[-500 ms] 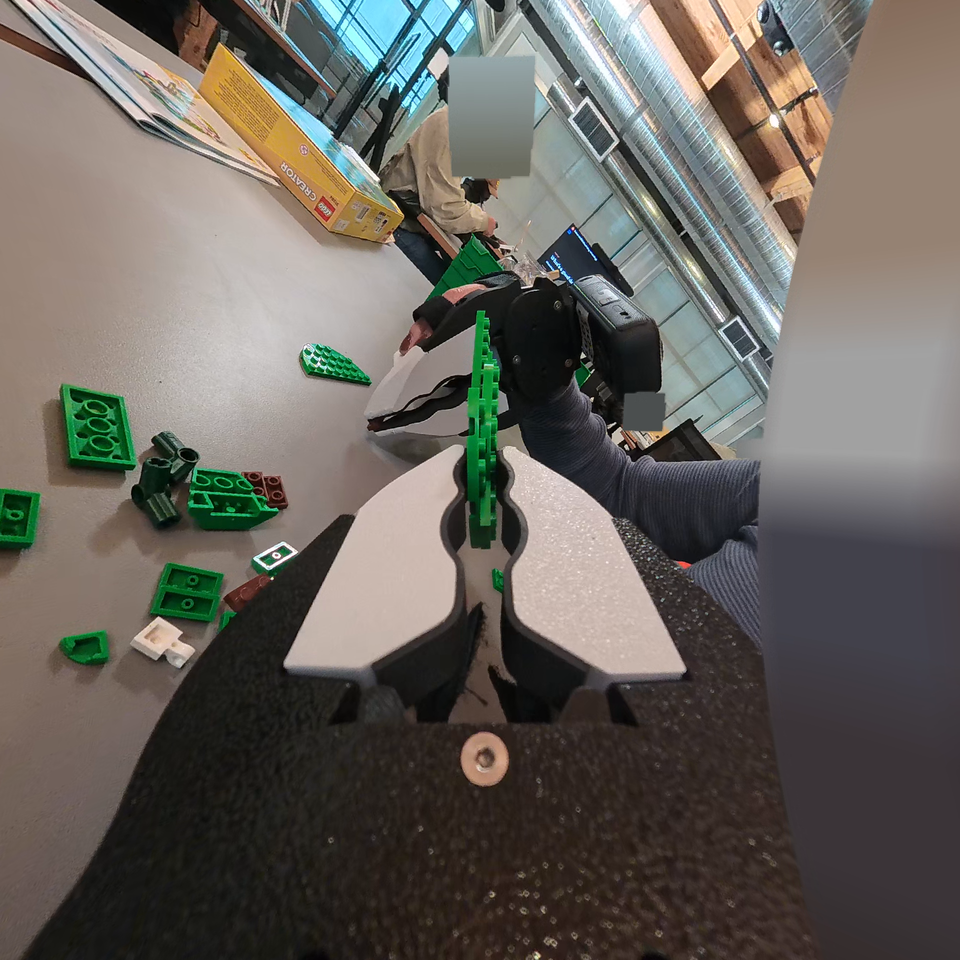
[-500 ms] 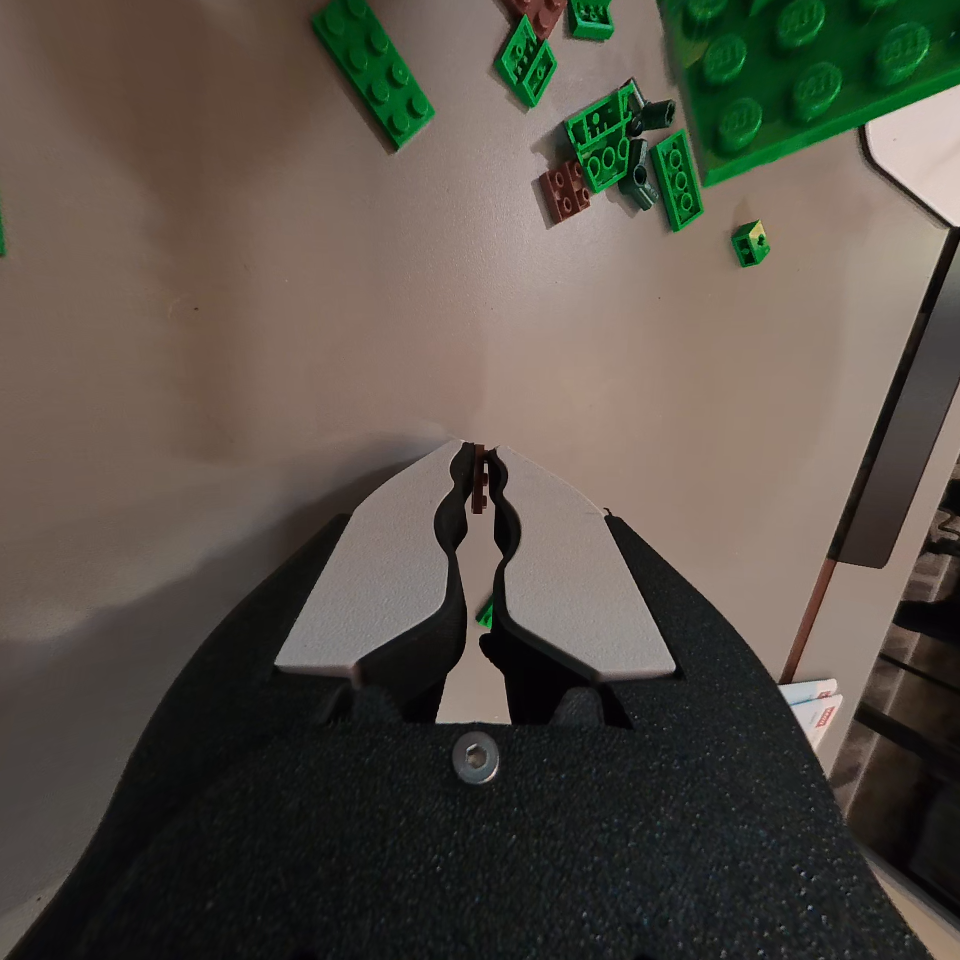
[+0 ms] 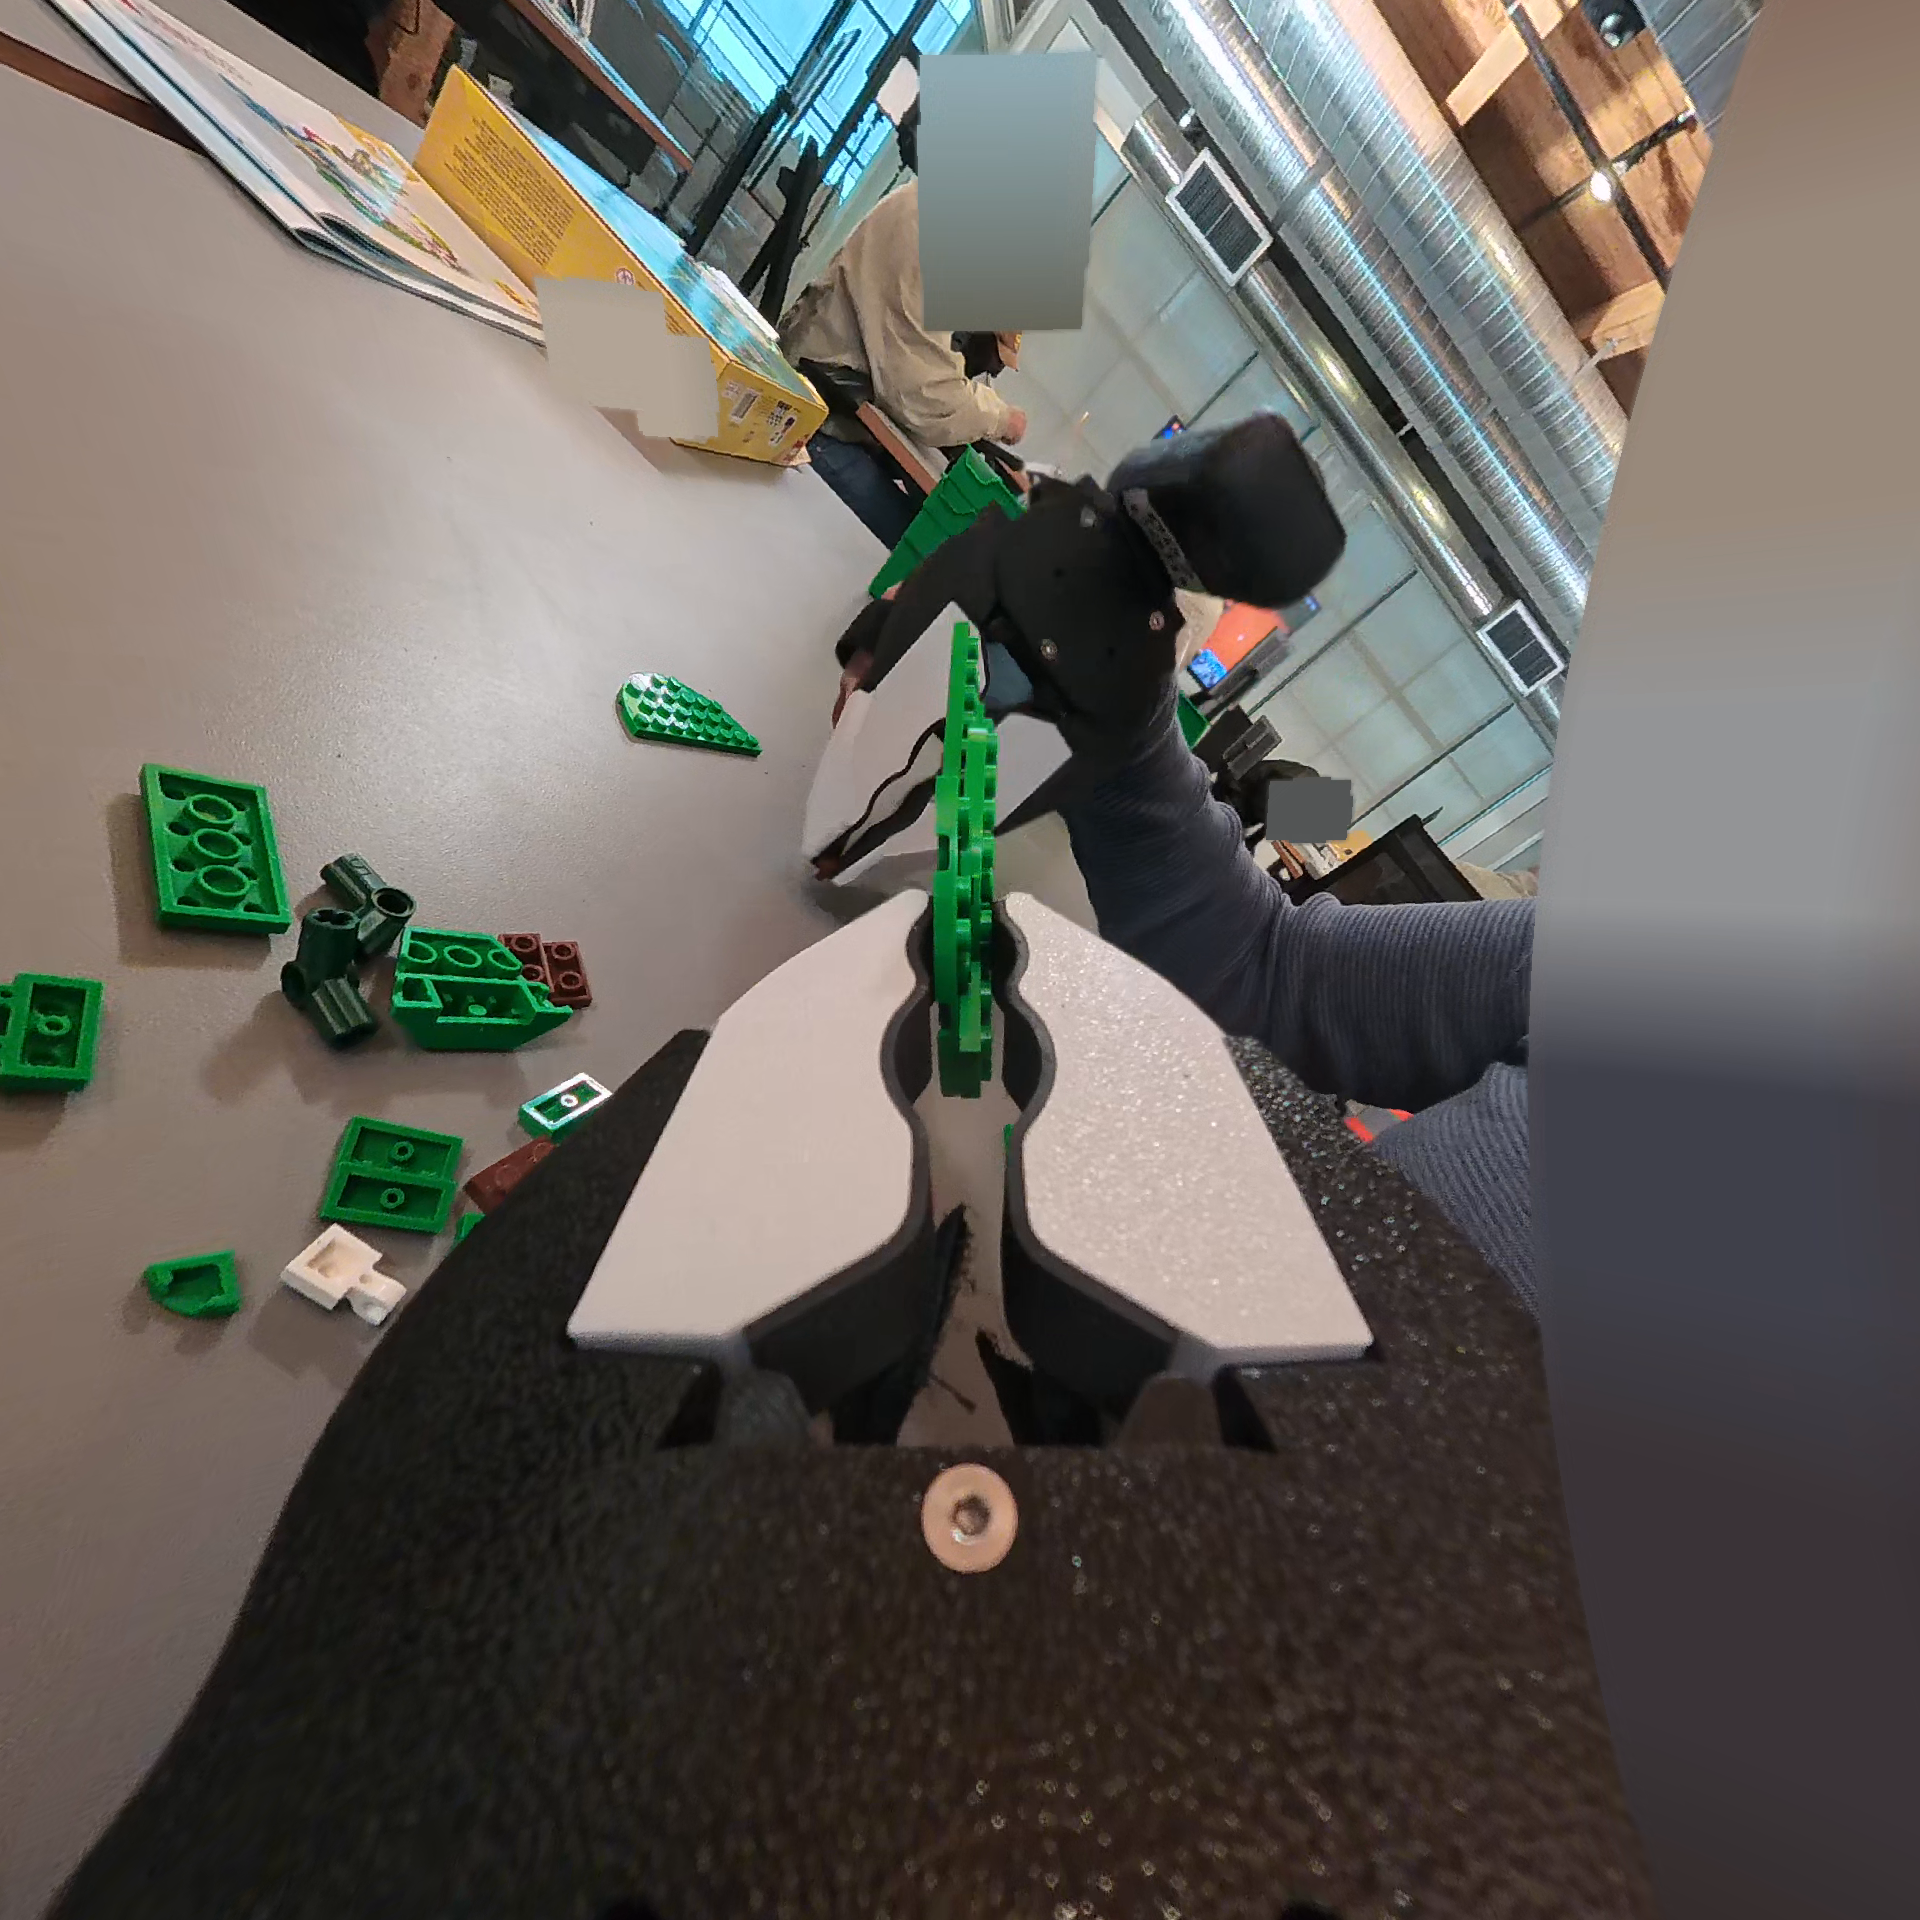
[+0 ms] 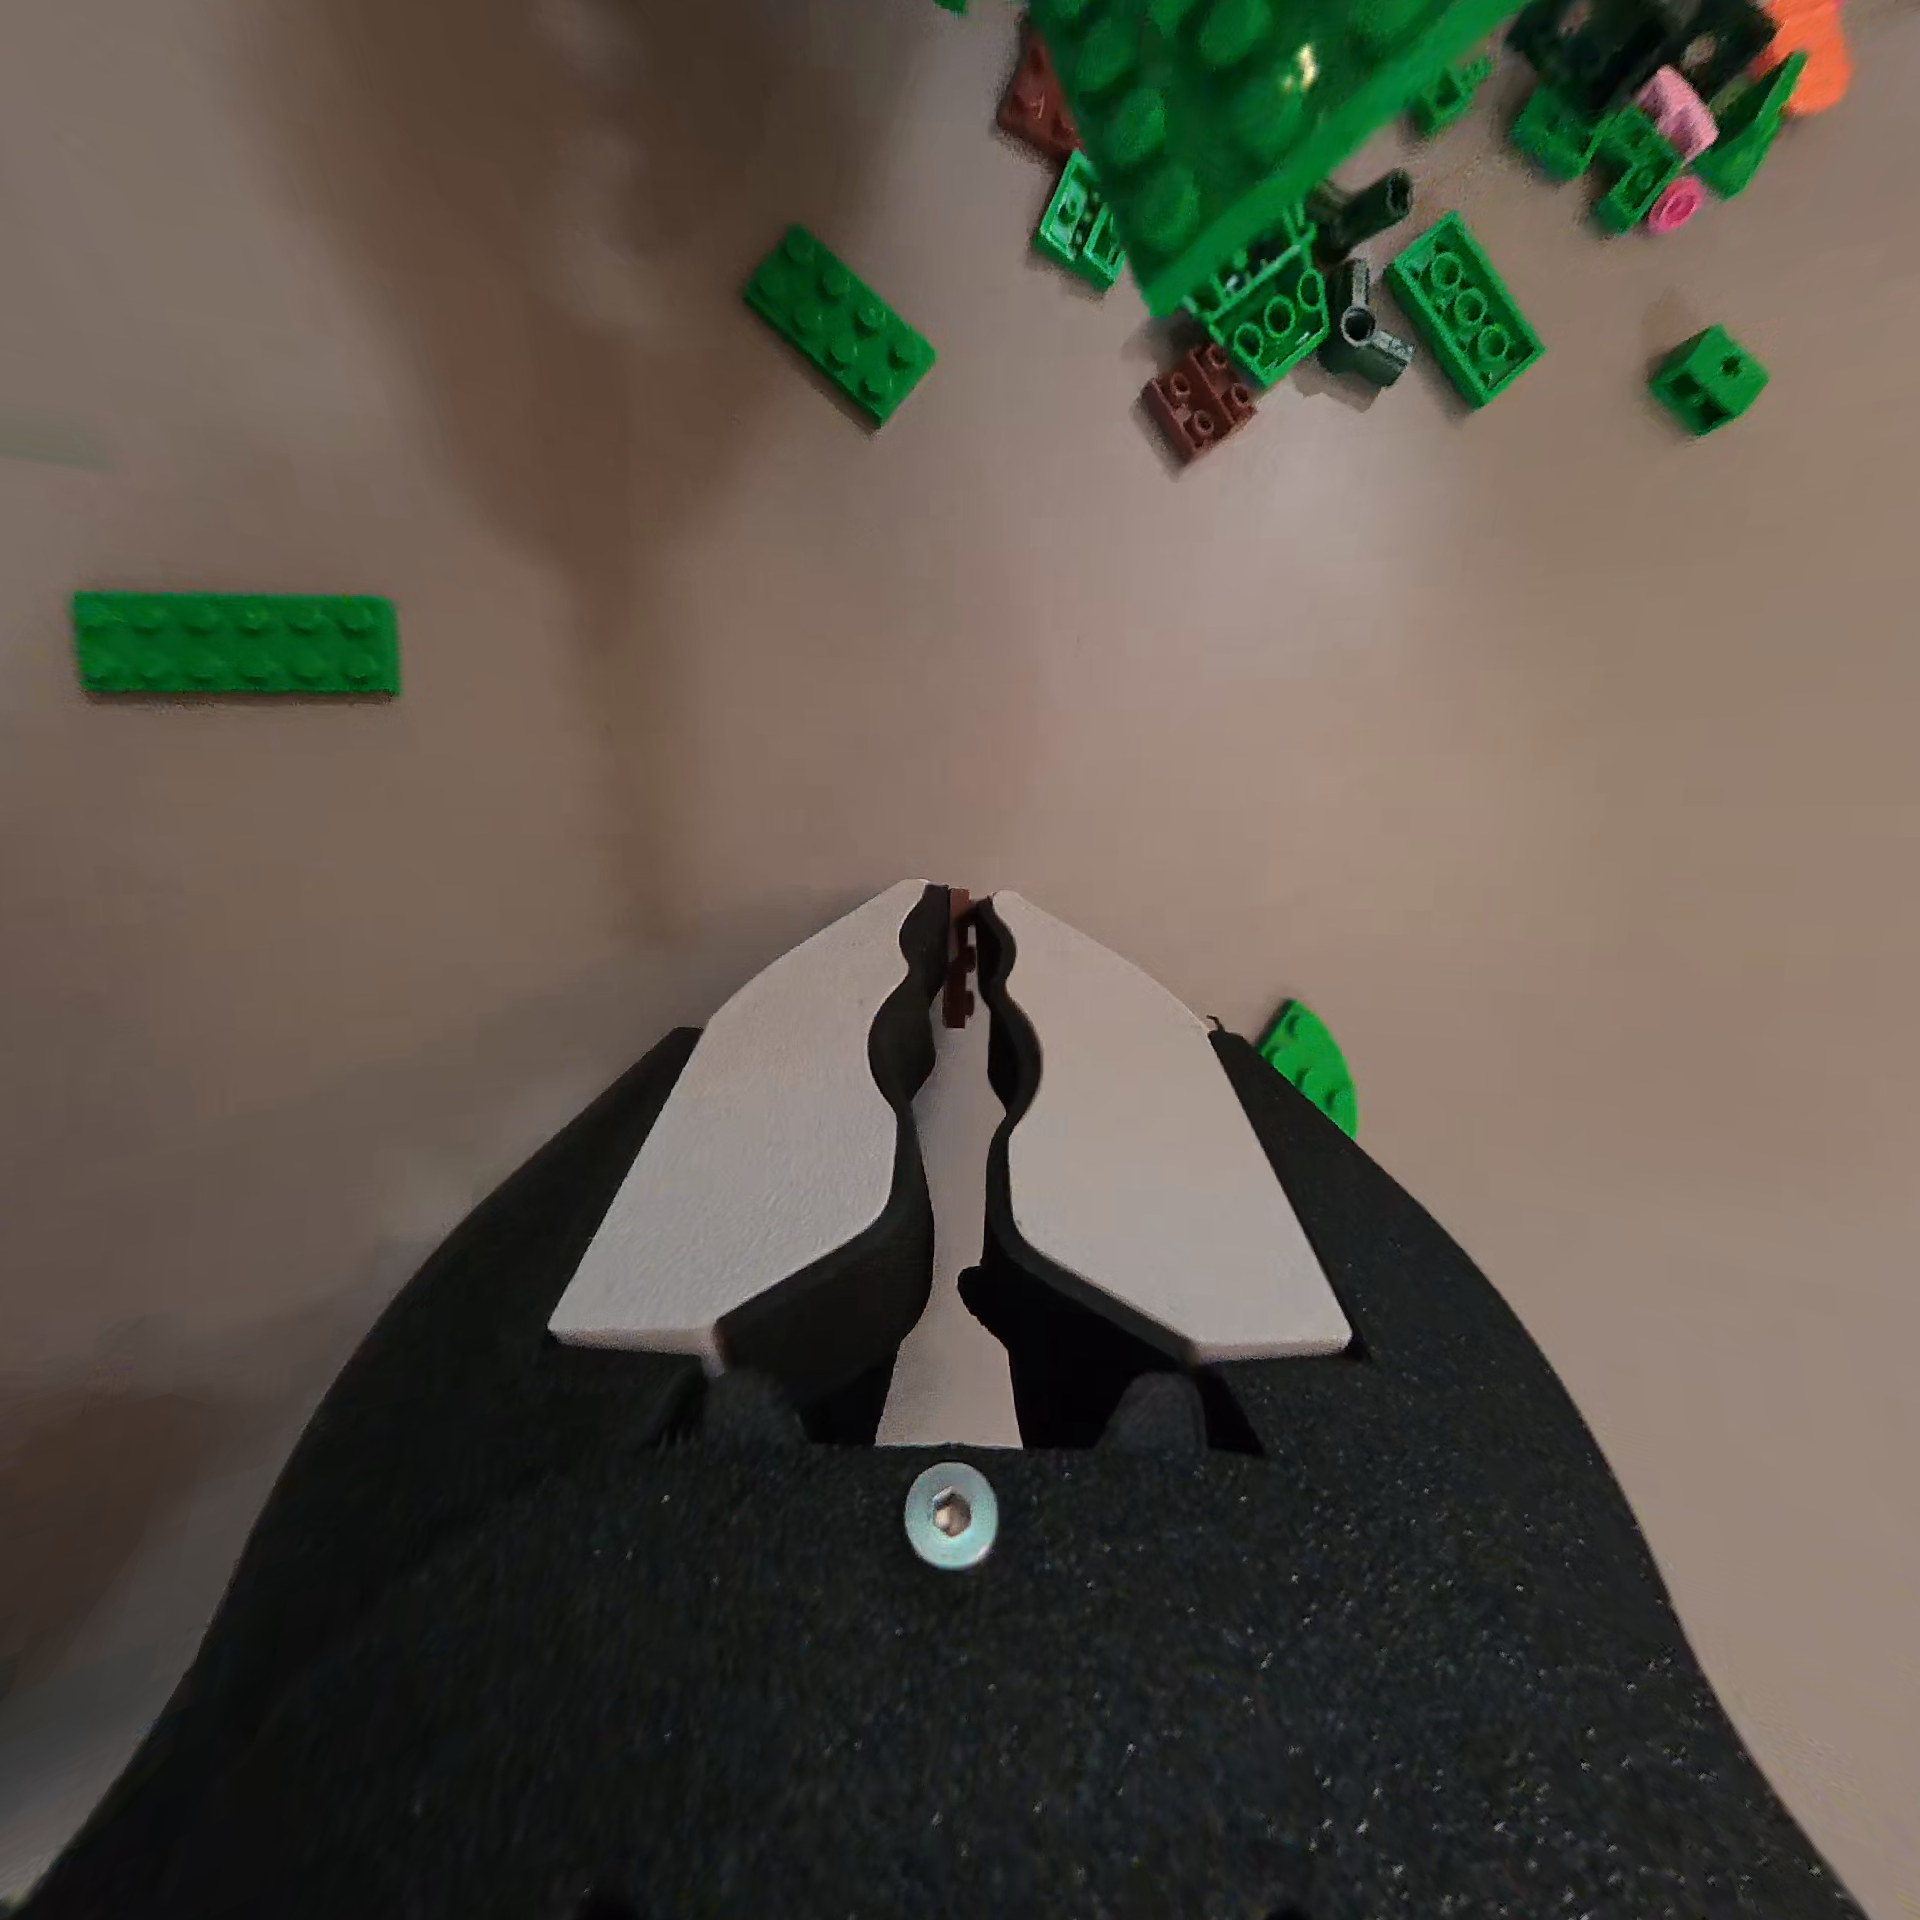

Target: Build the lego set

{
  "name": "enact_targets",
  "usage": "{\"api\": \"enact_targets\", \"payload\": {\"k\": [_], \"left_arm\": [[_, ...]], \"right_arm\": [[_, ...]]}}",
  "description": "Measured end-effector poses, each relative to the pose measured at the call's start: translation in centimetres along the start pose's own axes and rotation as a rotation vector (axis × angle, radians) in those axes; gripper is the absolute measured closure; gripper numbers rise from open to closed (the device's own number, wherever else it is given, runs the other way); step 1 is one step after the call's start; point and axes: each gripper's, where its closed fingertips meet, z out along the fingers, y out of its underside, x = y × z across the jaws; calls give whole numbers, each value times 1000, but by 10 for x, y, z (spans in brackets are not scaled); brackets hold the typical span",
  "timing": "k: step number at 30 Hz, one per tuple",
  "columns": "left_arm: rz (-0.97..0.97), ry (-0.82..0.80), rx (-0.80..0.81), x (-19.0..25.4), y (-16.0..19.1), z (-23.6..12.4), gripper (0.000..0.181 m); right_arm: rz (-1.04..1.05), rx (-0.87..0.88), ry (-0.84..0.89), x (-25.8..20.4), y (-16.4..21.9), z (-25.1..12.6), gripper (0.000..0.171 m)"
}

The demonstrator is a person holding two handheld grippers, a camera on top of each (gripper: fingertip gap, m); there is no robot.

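Note:
My left gripper (image 3: 966,914) is shut on a large green plate assembly (image 3: 964,862), held on edge above the table. The same assembly shows blurred at the top of the right wrist view (image 4: 1205,135). My right gripper (image 4: 961,899) is shut on a small brown plate (image 4: 961,961), held above the grey table (image 4: 935,644). In the left wrist view the right gripper (image 3: 831,847) shows just beyond the green assembly, tips down near the table, with a dark sleeve (image 3: 1299,966) behind it.
Loose green, dark green, brown and white pieces lie left of my left gripper (image 3: 468,987). A green wedge plate (image 3: 686,712) lies farther off. A yellow box (image 3: 582,239) and an open booklet (image 3: 291,156) lie at the far edge. A person (image 3: 904,343) sits behind. A long green plate (image 4: 234,642) lies at the left. The left gripper's tips are roughly 12 centimeters from the right gripper's.
The right gripper has shifted with the brown plate: the loose pieces and long green plate have slid into its view. The left gripper still holds the green assembly.

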Motion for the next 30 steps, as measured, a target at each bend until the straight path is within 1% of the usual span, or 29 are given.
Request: {"api": "enact_targets", "payload": {"k": [5, 13, 15, 18, 21, 23, 25, 27, 30], "left_arm": [[5, -1, -12, 0, 2, 1, 174], [1, -4, -26, -1, 5, 2, 174], [0, -4, -29, -1, 5, 3, 174], [-1, -7, -31, -1, 6, 3, 174], [6, -12, -33, -1, 6, 3, 174], [8, -18, -30, -2, 5, 1, 174], [8, -20, -23, -2, 3, 0, 174], [11, -20, -19, -2, 2, 0, 174], [11, -19, -22, -1, 2, 0, 174]], "right_arm": [[96, 134, -111, -5, -2, -8, 166], [177, 87, -187, -9, 12, 3, 166], [198, 100, -195, -8, 9, 4, 161], [202, 86, -165, -4, 13, 0, 152], [230, 80, -129, -1, 18, -10, 152], [286, 80, -142, -5, 20, -13, 152], [307, 82, -131, -9, 21, -11, 152], [323, 43, -89, -10, 29, -8, 149], [374, 68, -33, -8, 27, -8, 149]]}}
